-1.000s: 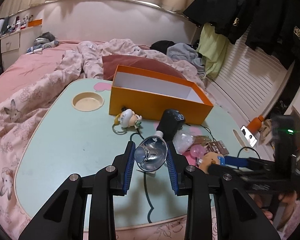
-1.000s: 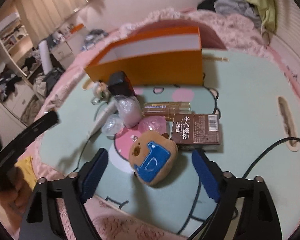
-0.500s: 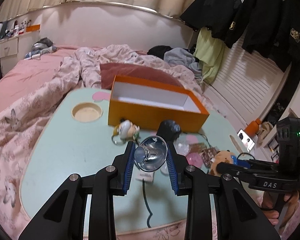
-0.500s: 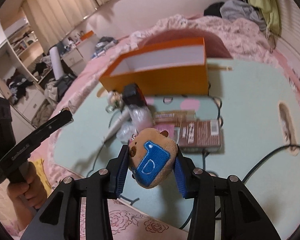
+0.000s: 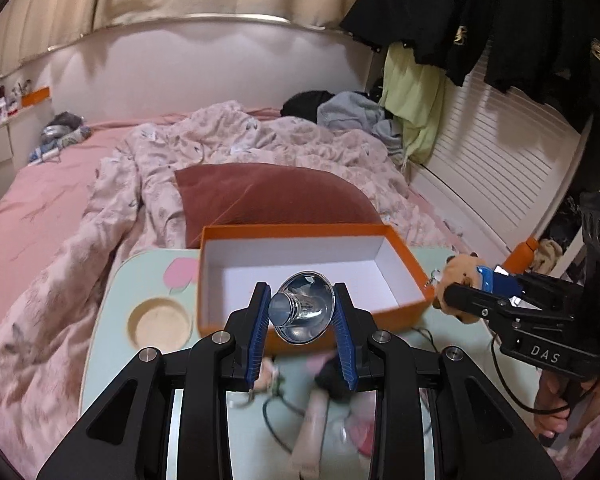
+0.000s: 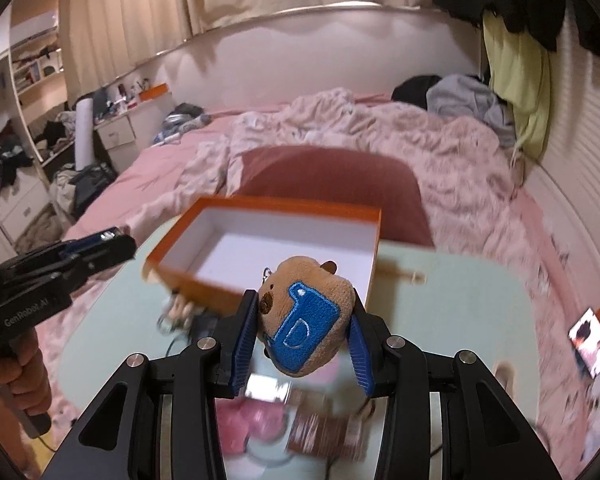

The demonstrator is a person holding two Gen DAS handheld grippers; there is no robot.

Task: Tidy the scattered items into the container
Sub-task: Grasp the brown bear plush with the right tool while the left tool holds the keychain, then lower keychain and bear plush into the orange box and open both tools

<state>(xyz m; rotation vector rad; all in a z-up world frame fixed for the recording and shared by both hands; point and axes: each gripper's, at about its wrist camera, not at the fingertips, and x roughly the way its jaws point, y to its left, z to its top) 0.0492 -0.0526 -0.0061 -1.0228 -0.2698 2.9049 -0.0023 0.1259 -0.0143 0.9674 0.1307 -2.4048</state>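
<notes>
My left gripper is shut on a shiny silver metal cup and holds it in the air at the near wall of the open orange box. The box has a white, empty inside and also shows in the right wrist view. My right gripper is shut on a brown plush bear with a blue patch, raised above the table near the box's right end; the bear also shows in the left wrist view.
The pale green bed table has a round cup recess. Blurred items lie below the grippers: a brown packet, a pink item, a black-and-white device with cable. A phone lies at the right. Bedding and a red pillow lie behind.
Both grippers have risen and moved forward toward the box with their loads. The right gripper closed on the bear a second ago and lifted it off the table.
</notes>
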